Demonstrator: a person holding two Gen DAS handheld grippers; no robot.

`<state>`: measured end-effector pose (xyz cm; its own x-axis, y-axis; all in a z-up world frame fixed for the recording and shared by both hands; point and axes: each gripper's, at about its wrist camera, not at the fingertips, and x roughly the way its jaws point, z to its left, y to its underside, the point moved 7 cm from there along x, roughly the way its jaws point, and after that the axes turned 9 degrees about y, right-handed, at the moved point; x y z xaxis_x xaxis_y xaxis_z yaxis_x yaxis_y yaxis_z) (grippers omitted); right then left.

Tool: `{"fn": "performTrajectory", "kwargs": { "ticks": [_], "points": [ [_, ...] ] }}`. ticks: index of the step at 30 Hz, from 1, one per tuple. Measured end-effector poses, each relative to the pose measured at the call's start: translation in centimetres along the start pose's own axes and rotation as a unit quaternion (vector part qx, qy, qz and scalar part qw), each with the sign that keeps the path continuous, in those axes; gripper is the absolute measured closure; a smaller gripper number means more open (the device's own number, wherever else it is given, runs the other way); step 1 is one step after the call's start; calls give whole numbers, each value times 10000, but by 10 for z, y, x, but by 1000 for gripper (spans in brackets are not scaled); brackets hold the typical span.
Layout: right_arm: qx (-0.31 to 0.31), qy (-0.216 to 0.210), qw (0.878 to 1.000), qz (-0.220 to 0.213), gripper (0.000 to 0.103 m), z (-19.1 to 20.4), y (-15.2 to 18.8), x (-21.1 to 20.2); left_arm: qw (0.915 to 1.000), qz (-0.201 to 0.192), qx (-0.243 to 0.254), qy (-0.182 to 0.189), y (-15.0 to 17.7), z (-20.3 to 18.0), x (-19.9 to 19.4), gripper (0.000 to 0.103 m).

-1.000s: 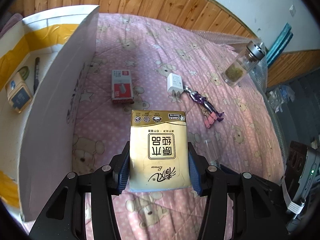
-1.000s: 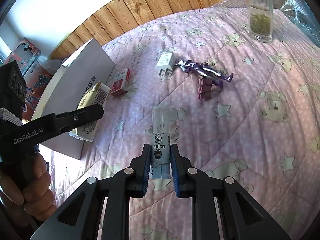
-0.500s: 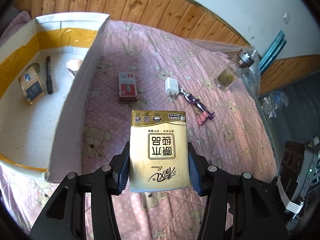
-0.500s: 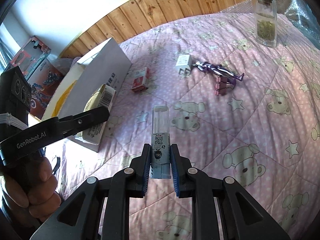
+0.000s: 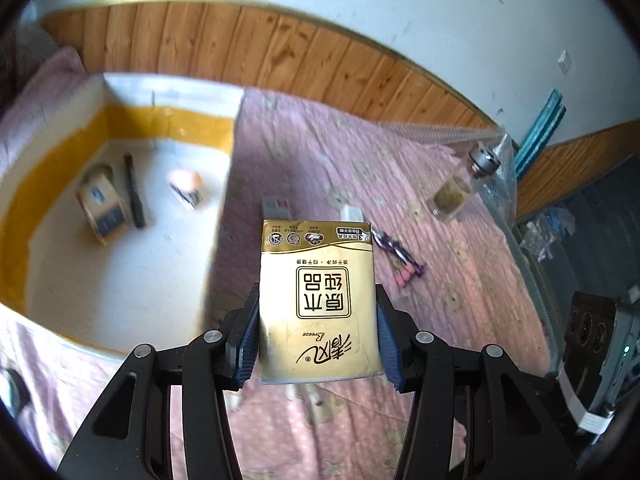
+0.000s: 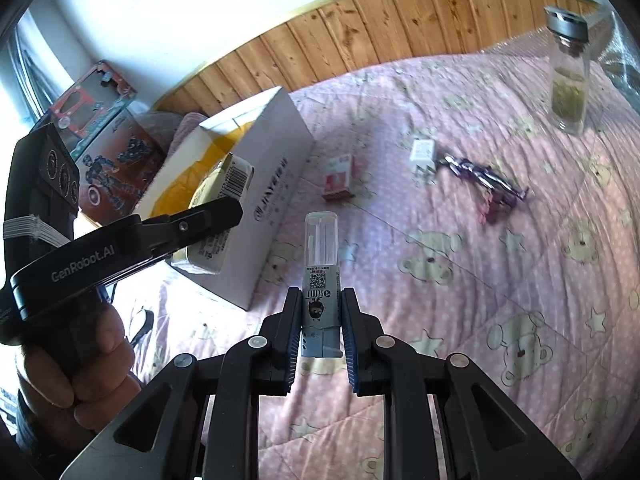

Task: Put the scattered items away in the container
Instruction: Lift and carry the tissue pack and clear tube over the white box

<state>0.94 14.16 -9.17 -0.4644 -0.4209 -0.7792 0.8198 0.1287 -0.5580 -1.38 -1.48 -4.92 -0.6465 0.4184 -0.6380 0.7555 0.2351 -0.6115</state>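
Right now the left fingers (image 5: 317, 338) pinch a gold tissue pack (image 5: 318, 304) by its two long sides, blue pads pressed flat against it, the pack held clear above the bed (image 5: 460, 300). The right fingers (image 6: 320, 336) are nearly together, clamped on a slim clear tube (image 6: 321, 276) with a printed label, its clear end pointing away from the hand.

To the left of the pack sits the box (image 5: 228, 168), white with a yellow band inside, open at the top. Inside it lie a small carton (image 5: 102, 208), a dark pen (image 5: 134, 192) and a pinkish thing (image 5: 186, 188) too blurred to name.

On the pink bear-print quilt beyond the pack lie a small red-and-white packet (image 6: 340, 178), a white charger (image 6: 423, 153) and, touching it, a purple toy figure (image 6: 486, 182). Farther off a glass bottle (image 6: 568, 76) with a metal cap stands upright, something greenish in its lower half.

From the right-hand camera, a hand (image 6: 76, 364) grips the left gripper's black handle, and the pack hangs beside the box's near wall. Wood panelling (image 6: 360, 40) runs along the wall behind the bed.
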Motion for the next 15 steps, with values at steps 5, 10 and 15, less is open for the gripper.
{"fn": "performTrajectory", "kwargs": {
  "ticks": [5,10,15],
  "points": [
    [-77,-101,9999,-38,83,12,-6,-4,9997,-256,38,-11,-11,4,-19,50],
    [-184,-205,9996,-60,83,26,-12,-5,9993,-331,-155,6,-14,16,-29,50],
    [-330,-317,9989,-110,83,43,-21,-6,9989,-394,-263,-34,-17,25,-34,50]
  ]
}}
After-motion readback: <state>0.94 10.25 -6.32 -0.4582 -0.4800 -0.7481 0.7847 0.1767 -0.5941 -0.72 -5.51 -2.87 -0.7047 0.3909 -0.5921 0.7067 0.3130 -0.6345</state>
